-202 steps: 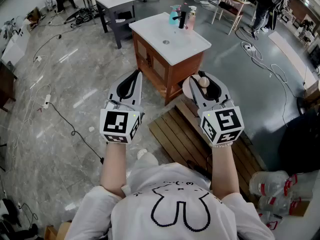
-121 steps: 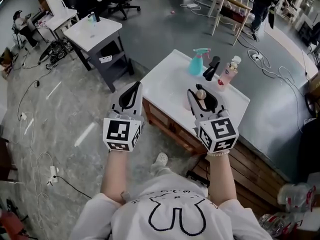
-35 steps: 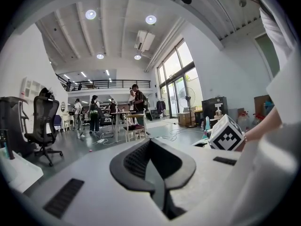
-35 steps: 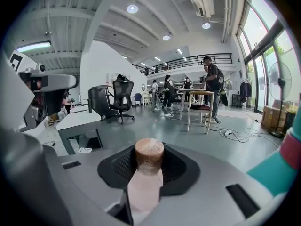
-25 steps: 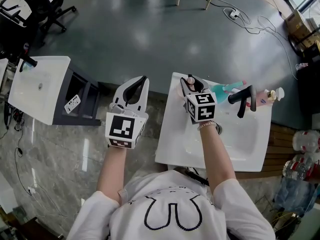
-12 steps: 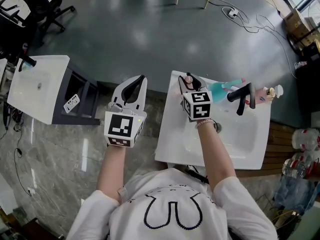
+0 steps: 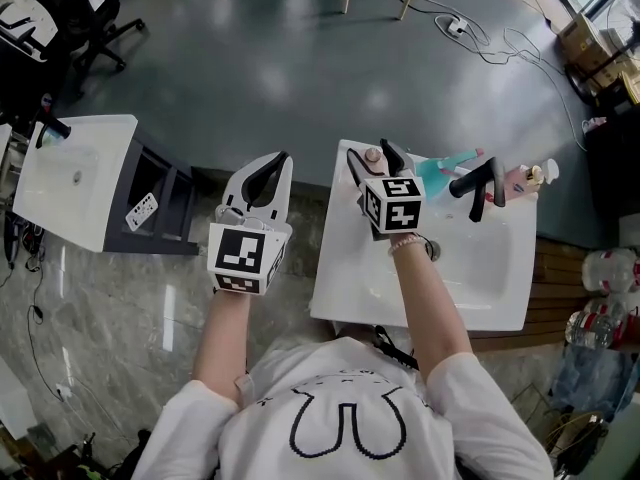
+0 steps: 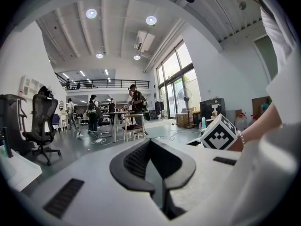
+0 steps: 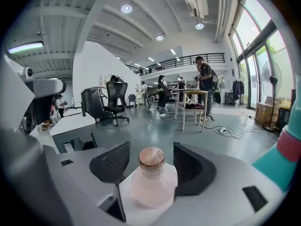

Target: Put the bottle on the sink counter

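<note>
A small pale-pink bottle [image 9: 153,182] with a brown cap stands on the far left corner of the white sink counter [image 7: 345,278]. My right gripper [image 9: 151,166] is open around it. Its jaws have just been opening, and the black pads [image 9: 112,166] stand off the bottle on both sides. In the head view the cap of the bottle [image 7: 372,155] shows between the spread jaws of the right gripper [image 7: 371,156]. My left gripper [image 7: 268,173] hangs over the floor left of the counter, shut and empty. In its own view the left gripper [image 8: 151,147] has its jaws together.
A black faucet [image 7: 478,183], a teal spray bottle [image 7: 440,168] and a pink pump bottle [image 7: 522,178] stand along the counter's far edge, right of my right gripper. A second white counter [image 7: 70,183] is at far left. Wooden decking [image 7: 560,288] lies to the right.
The right gripper's jaws have spread apart and no longer press the pink bottle, which stays between them on the counter corner. The left gripper has not moved.
</note>
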Tool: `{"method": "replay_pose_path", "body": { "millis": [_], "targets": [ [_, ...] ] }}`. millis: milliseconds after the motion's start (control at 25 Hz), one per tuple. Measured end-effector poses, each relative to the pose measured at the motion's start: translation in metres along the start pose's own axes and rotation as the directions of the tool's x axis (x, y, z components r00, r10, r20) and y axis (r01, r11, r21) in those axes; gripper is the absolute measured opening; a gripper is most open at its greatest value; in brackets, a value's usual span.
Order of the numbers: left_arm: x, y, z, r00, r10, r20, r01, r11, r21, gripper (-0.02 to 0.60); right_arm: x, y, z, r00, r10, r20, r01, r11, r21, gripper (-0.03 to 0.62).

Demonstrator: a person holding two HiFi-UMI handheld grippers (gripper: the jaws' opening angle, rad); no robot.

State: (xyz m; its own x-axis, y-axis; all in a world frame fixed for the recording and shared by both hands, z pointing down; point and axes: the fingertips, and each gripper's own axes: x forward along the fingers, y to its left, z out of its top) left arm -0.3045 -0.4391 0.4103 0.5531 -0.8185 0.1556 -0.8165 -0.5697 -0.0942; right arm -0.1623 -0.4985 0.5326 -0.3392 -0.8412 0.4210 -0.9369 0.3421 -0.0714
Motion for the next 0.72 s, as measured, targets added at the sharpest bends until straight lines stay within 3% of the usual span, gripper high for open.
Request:
{"method": "replay_pose_path", "body": {
  "millis": [600, 720],
  "targets": [
    [-0.017, -0.036, 0.016, 0.999, 0.015, 0.03, -0.014, 0.999, -0.038, 0.009, -0.07, 0.011, 0.029, 0.993, 0.076, 0.09, -0.074, 0.997, -0.027, 0.276],
    [-0.023, -0.044, 0.022, 0.998, 0.039, 0.04, -0.037, 0.998, -0.045, 0.009, -0.09, 0.015, 0.032, 0.99, 0.093, 0.103, -0.089, 0.995, -0.042, 0.229]
  ]
}}
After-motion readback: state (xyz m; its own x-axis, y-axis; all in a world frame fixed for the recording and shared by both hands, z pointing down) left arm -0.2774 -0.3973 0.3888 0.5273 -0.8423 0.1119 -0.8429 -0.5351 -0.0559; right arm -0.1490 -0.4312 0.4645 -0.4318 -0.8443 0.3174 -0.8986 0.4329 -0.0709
